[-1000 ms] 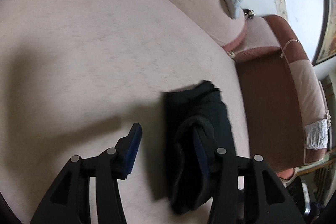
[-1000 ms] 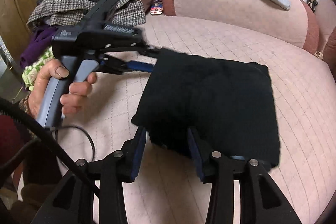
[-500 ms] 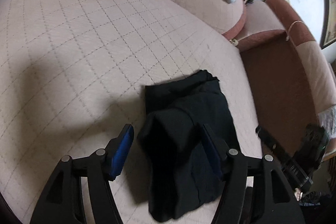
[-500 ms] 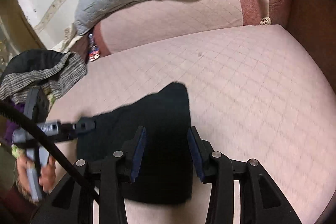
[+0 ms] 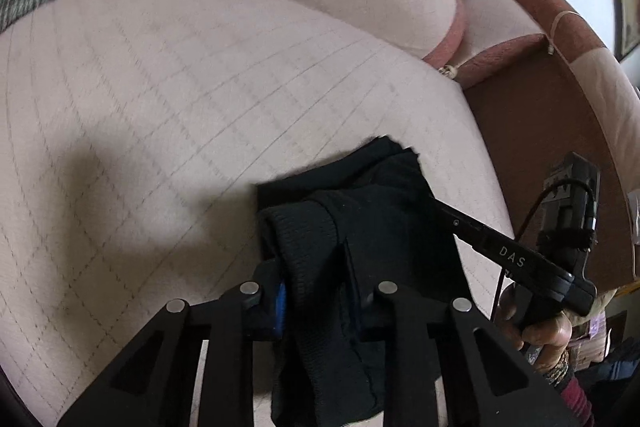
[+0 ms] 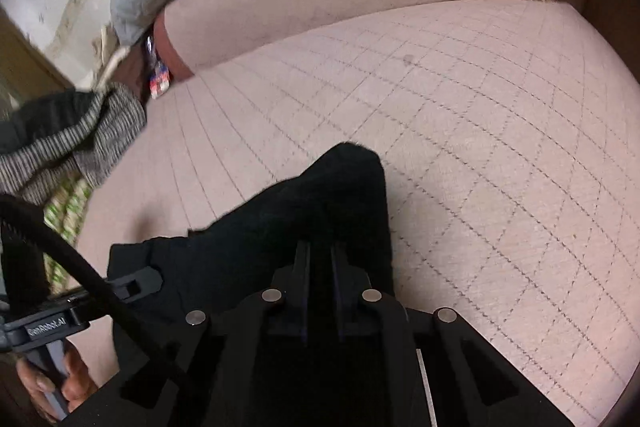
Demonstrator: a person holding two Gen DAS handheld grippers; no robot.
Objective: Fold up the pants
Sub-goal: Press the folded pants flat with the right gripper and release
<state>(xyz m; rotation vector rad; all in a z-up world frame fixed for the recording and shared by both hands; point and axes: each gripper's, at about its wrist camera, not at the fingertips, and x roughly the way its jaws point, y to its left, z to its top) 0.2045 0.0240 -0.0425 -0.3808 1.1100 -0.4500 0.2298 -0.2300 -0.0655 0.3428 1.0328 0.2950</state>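
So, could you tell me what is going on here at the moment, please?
A person is folding black pants on a pink quilted sofa seat, with a handheld gripper in each hand. The left gripper has just closed on a ribbed edge of the folded bundle. The right gripper has likewise just closed on the fabric at the other side. The pants are already folded small, and both grippers now pinch them. Other clothes are piled at the seat's far end.
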